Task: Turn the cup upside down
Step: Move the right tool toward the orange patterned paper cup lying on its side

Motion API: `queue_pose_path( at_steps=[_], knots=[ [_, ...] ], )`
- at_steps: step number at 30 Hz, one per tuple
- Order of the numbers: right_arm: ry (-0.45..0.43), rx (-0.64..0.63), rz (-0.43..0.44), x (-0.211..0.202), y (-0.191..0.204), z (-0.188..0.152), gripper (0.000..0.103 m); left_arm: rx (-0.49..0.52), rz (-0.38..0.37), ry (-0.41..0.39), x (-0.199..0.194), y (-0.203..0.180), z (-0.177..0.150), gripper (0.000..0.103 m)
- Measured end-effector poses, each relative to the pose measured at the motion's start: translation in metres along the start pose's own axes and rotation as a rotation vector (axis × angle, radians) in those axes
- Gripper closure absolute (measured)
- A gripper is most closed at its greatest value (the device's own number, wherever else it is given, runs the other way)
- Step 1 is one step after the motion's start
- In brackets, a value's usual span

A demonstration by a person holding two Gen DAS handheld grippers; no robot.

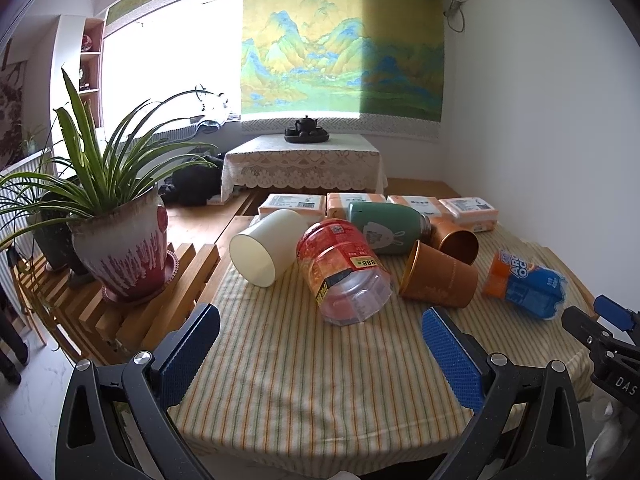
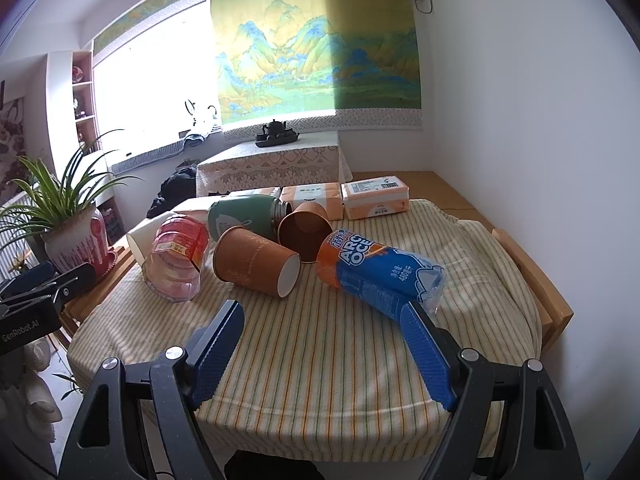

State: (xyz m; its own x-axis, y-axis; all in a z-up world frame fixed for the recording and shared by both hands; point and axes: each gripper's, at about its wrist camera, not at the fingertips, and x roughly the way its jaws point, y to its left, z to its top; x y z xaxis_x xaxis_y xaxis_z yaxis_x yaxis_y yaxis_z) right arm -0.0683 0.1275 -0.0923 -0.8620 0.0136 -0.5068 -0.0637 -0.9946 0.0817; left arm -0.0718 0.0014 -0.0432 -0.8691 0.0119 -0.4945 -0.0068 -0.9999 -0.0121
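Several cups lie on their sides on the striped tablecloth (image 1: 304, 380): a white paper cup (image 1: 268, 246), a near brown paper cup (image 1: 438, 278) (image 2: 256, 266), a second brown cup (image 1: 458, 242) (image 2: 306, 232) behind it, and a green cup (image 1: 384, 228) (image 2: 244, 216). My left gripper (image 1: 320, 360) is open and empty, above the cloth in front of a red-labelled clear jar (image 1: 344, 270). My right gripper (image 2: 324, 352) is open and empty, near a blue-orange drink bottle (image 2: 380, 276). Its tip shows at the left wrist view's right edge (image 1: 596, 324).
Tissue packs (image 1: 292, 204) (image 2: 376, 196) line the table's far edge. A potted plant (image 1: 124, 248) stands on a slatted wooden stand at the left. A lace-covered low table with a teapot (image 1: 306, 126) is behind. The white wall is at the right.
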Motion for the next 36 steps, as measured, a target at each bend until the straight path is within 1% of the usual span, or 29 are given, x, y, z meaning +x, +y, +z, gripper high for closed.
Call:
queue_pose_path(
  at_steps=[9,12,23,26,30,36],
  knots=[
    [0.017,0.012,-0.001,0.007,-0.008,0.0,0.026,0.023,-0.013,0.018,0.012,-0.004,0.002,0.001],
    [0.024,0.019,0.0,0.01,-0.012,0.001,0.026,0.033,-0.029,0.034,0.019,-0.006,0.003,0.001],
    [0.054,0.027,0.003,0.025,-0.027,0.008,0.026,0.089,-0.074,0.069,0.043,-0.031,0.01,0.001],
    [0.058,0.012,-0.005,0.03,-0.03,0.013,0.025,0.095,-0.088,0.087,0.051,-0.037,0.01,0.001],
    [0.054,-0.001,-0.006,0.034,-0.033,0.021,0.019,0.105,-0.097,0.094,0.057,-0.045,0.009,0.001],
    [0.053,-0.029,0.014,0.047,-0.036,0.043,0.019,0.098,-0.095,0.105,0.062,-0.043,0.008,0.001]
  ],
)
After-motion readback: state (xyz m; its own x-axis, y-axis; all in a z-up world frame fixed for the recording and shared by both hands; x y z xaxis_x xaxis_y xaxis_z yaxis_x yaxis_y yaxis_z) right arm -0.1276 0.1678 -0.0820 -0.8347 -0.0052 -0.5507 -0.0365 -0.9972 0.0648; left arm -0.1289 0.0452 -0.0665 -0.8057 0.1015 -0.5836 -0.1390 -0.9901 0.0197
